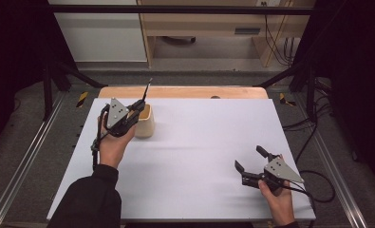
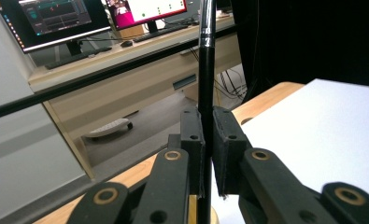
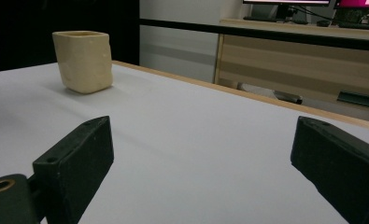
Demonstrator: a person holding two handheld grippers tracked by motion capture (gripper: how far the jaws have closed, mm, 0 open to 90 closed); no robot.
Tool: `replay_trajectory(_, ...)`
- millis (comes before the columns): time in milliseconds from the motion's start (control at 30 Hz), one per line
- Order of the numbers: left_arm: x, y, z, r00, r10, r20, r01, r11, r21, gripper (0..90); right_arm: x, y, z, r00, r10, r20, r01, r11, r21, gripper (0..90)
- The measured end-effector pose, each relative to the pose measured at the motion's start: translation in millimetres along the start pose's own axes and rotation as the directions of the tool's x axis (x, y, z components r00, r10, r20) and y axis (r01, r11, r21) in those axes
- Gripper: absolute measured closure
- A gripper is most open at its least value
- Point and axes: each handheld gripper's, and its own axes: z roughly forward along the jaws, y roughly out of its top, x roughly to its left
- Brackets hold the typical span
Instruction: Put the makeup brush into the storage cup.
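Pen [image 2: 206, 70], a thin black rod, stands pinched upright between the pressed-together jaws of the left gripper [image 2: 206, 140], its lower end running down out of the bottom of the left gripper view toward a pale rim there; in the high view the same pen [image 1: 147, 90] pokes up and to the upper right from the left gripper [image 1: 136, 108], which hangs over the cream square cup [image 1: 145, 124] in the upper left of the white board [image 1: 199, 142]; whether the pen's tip is already inside the cup cannot be told from these pictures; the main risk seems to be the lower end catching the cup's rim rather than clearing it, which could tip or shove the light cup toward the wooden table edge [image 1: 185, 91] just behind it; a second risk is the slim, smooth shaft pivoting in so narrow a grip, since the pads hold it low and most of its length stands above them, so a quick tilt could swing it out of line; letting go too high could make it bounce out or topple the cup; the right gripper [image 1: 250, 164], jaws spread wide and holding nothing, rests low at the lower right of the board, well apart from the cup [image 3: 83, 60], so it is not placed to steady it if it slides.
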Motion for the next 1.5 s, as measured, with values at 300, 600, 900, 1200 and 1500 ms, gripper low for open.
replay_trajectory(300,10.7,-2.7,3.4,0.9978,-0.066,0.000,0.066,0.9978,-0.006,83.7,2.8,-2.4,1.0,0.9993,-0.037,0.006,0.036,0.999,0.008,6.5)
replay_trajectory(600,16.6,-8.6,7.8,0.9966,-0.081,-0.008,0.081,0.9967,0.005,83.7,3.4,-4.1,1.3,0.9984,-0.055,0.014,0.055,0.998,0.018,6.3)
replay_trajectory(900,20.9,-11.5,14.0,0.9951,-0.097,-0.021,0.097,0.9953,-0.010,83.8,3.4,-5.1,1.9,0.9978,-0.065,0.009,0.065,0.998,0.018,6.0)
replay_trajectory(1200,22.3,-8.2,18.8,0.9941,-0.106,-0.026,0.105,0.9942,-0.021,83.7,3.6,-5.7,2.0,0.9976,-0.068,0.007,0.068,0.997,0.020,6.0)
replay_trajectory(1500,26.9,-7.7,22.8,0.9883,-0.148,-0.037,0.147,0.9888,-0.027,83.7,3.3,-6.4,2.3,0.9975,-0.070,0.009,0.069,0.997,0.020,6.0)
